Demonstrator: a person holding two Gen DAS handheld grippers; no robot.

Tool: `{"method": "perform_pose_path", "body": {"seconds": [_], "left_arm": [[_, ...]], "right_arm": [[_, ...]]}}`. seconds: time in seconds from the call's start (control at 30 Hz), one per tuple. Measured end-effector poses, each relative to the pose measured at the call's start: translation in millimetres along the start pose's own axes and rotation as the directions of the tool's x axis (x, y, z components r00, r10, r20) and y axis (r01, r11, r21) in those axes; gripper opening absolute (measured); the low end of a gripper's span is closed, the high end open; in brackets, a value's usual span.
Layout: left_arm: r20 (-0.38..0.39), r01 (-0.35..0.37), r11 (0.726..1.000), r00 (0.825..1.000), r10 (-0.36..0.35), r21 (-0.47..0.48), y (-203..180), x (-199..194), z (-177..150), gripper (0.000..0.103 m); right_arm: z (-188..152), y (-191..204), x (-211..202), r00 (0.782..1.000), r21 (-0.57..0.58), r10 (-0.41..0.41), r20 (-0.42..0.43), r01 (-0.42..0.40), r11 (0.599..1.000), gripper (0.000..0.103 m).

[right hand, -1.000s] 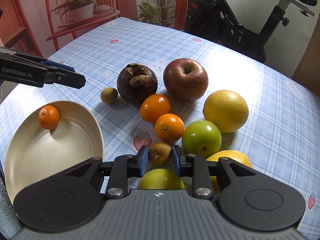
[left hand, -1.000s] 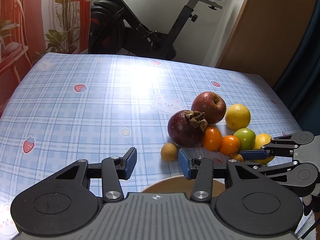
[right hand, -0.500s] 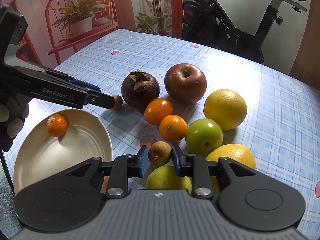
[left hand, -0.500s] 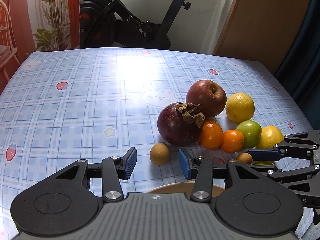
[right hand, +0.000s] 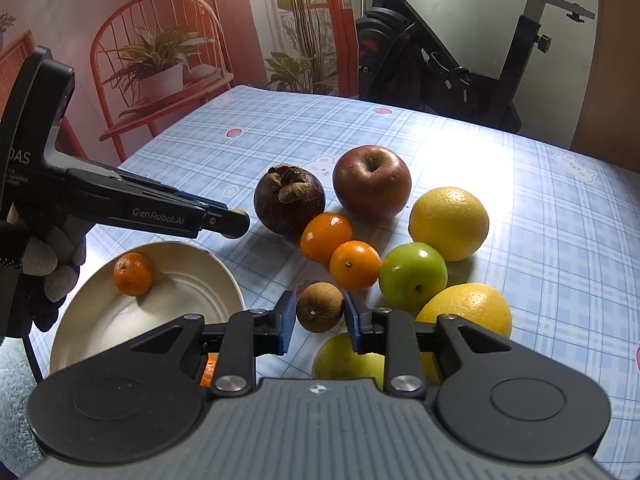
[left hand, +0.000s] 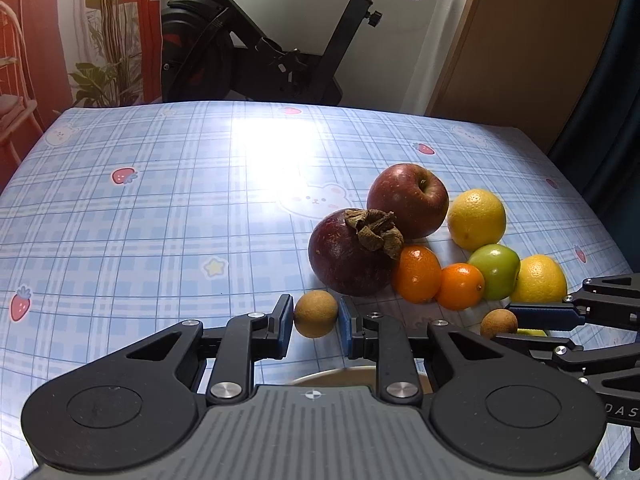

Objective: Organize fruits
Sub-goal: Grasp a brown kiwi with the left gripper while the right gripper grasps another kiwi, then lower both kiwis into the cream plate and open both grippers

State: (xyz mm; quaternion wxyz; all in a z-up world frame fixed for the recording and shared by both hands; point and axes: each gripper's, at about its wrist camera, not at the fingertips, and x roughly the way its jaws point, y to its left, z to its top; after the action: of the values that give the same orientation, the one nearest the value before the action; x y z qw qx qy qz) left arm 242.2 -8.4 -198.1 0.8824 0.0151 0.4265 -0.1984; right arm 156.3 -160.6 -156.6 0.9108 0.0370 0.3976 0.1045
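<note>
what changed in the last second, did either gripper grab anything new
The left gripper moved over the loose small brown fruit and its jaws have just closed on it. The right gripper keeps its own brown fruit. Bowl and fruit pile unchanged.

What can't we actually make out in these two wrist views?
- Bowl: left wrist view shows only a sliver of rim; the left gripper body hides the rest.
- Orange object beside the bowl: right wrist view, mostly behind the right gripper; identity unclear.
- Yellow-green fruit: lower part hidden by the same gripper.
- Small brown fruit in the left gripper: nearly all covered by its fingers.
</note>
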Motion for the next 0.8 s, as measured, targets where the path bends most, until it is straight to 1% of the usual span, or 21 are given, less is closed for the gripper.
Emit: {"method": "perform_pose_path", "body": {"seconds": [0.17, 0.3, 0.43, 0.53, 0.67, 0.8], "left_arm": [[0.048, 0.004, 1.000, 0.999, -0.004, 0.011, -4, -30, -8, 0.026], [0.081, -0.011, 1.000, 0.997, 0.011, -0.006, -1, -62, -22, 0.026], [0.100, -0.018, 1.000, 0.995, 0.018, -0.001, -3, -89, -38, 0.026], [0.092, -0.015, 1.000, 0.996, 0.016, -0.014, -2, -98, -51, 0.026], [0.058, -0.015, 0.996, 0.998, 0.020, -0.087, 8, -99, -66, 0.026], [0.034, -0.038, 0.996, 0.999, 0.041, -0.081, 10, -100, -76, 0.026]], "right_arm": [[-3, 6, -14, 0.999, 0.008, 0.010, 0.039, -0.011, 1.000, 0.029], [-9, 11, -22, 0.998, 0.011, 0.017, 0.067, -0.017, 1.000, 0.029], [-12, 14, -23, 0.997, 0.013, 0.040, 0.071, -0.041, 0.999, 0.029], [-14, 18, -20, 0.996, 0.003, 0.051, 0.067, -0.051, 0.999, 0.029], [-17, 21, -17, 0.995, 0.007, 0.066, 0.073, -0.067, 0.998, 0.029], [-20, 23, -13, 0.995, 0.001, 0.080, 0.065, -0.080, 0.997, 0.029]]}}
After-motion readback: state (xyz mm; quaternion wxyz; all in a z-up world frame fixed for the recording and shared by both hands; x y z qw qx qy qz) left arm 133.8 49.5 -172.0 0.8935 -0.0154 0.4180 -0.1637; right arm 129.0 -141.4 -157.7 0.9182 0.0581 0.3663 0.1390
